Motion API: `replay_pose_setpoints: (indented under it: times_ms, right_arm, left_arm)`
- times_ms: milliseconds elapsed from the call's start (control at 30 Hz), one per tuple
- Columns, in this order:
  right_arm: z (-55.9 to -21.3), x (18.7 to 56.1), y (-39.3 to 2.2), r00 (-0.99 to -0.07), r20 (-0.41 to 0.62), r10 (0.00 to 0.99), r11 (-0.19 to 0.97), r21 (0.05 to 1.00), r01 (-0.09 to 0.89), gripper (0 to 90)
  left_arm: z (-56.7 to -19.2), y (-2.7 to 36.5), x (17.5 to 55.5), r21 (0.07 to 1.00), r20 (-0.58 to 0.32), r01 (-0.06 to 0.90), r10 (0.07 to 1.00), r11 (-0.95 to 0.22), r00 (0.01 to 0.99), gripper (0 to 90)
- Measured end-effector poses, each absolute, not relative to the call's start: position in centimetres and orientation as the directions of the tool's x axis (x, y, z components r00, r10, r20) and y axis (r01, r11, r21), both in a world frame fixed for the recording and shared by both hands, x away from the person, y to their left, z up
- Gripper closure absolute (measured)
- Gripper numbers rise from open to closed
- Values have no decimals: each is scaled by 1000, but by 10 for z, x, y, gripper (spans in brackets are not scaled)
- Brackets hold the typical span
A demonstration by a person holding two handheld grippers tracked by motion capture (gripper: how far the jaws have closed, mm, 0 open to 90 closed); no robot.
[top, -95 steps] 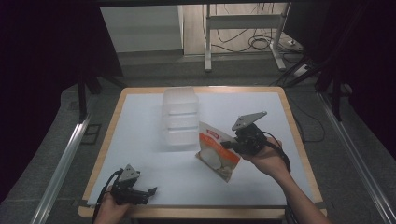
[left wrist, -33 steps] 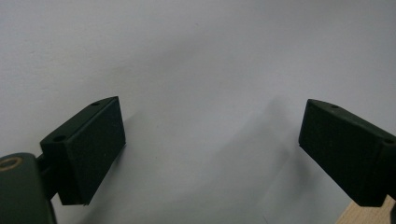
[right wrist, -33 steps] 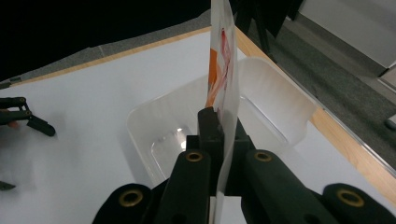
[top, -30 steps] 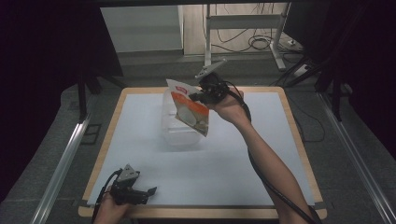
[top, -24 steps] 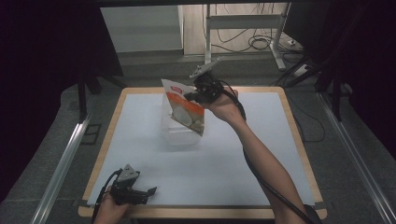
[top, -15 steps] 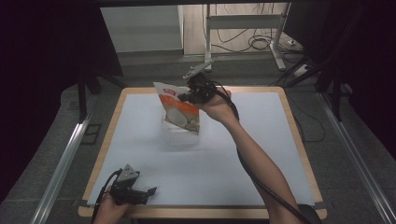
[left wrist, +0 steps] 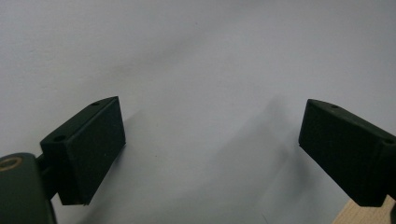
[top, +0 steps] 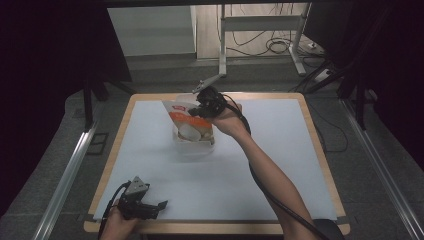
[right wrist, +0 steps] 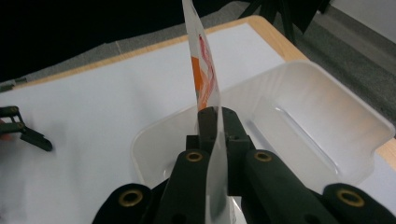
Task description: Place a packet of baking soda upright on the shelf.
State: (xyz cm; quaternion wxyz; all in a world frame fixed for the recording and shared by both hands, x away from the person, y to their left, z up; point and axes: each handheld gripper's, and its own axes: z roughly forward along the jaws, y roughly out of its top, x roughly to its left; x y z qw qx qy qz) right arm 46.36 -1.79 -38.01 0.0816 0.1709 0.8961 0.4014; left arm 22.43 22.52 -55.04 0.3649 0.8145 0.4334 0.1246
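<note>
pouch: flat printed food packet, white with orange and red; one of it. It hangs over the tub, lower end just inside or at the rim.
handling: I judge it light and limp. The film looks slick, and the sheet stands thin and edge-on in the right gripper view, so it will swing and flop when moved.
hold: best taken at the flat sealed edge, where the jaws have it now; a grip on the belly would likely slide.
right gripper: clenched on the pouch edge, jaws nearly together with the film between them.
tub: one clear plastic box, open top, nothing else in it that I can see, at the far middle of the table.
left gripper: one, jaws spread, holding nothing, resting at the near left edge, well apart from the tub.
table: one, white top with a wooden border.
</note>
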Motion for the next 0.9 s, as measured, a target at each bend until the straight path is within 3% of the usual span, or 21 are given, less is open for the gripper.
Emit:
replay_pose_setpoints:
  times_ms: [500, 600, 633, 667, 700, 733, 767, 867, 900]
  right_arm:
    - [-400, 469, -33, -917, -36, 396, 625, 743, 241, 868]
    - [-400, 468, -33, -918, -56, 393, 629, 744, 224, 795]
    - [-399, 467, -33, -917, -60, 394, 626, 748, 220, 711]
    - [-399, 467, -33, -917, -60, 394, 626, 748, 220, 711]
    - [-398, 466, -34, -914, -51, 403, 611, 758, 227, 616]
    - [-397, 466, -34, -913, -50, 404, 608, 761, 227, 579]
    - [-397, 466, -34, -913, -50, 404, 608, 761, 227, 579]
    - [-396, 464, -33, -911, -55, 410, 607, 762, 227, 436]
    - [-396, 464, -33, -911, -55, 410, 607, 762, 227, 436]
  left_arm:
    - [-550, 225, 224, 700, -110, 616, 797, -362, 594, 72]
    - [-550, 225, 224, 700, -111, 616, 797, -361, 593, 71]
    - [-550, 225, 224, 700, -111, 616, 797, -361, 593, 72]
    - [-550, 225, 224, 700, -111, 616, 797, -361, 593, 71]
    - [-550, 225, 224, 700, -110, 616, 797, -361, 593, 71]
    - [-550, 225, 224, 700, -110, 616, 797, -362, 593, 71]
    - [-550, 225, 224, 700, -110, 616, 797, -362, 593, 71]
    - [-550, 225, 224, 700, -109, 616, 797, -362, 594, 71]
    - [-550, 225, 224, 700, -109, 615, 797, -363, 594, 71]
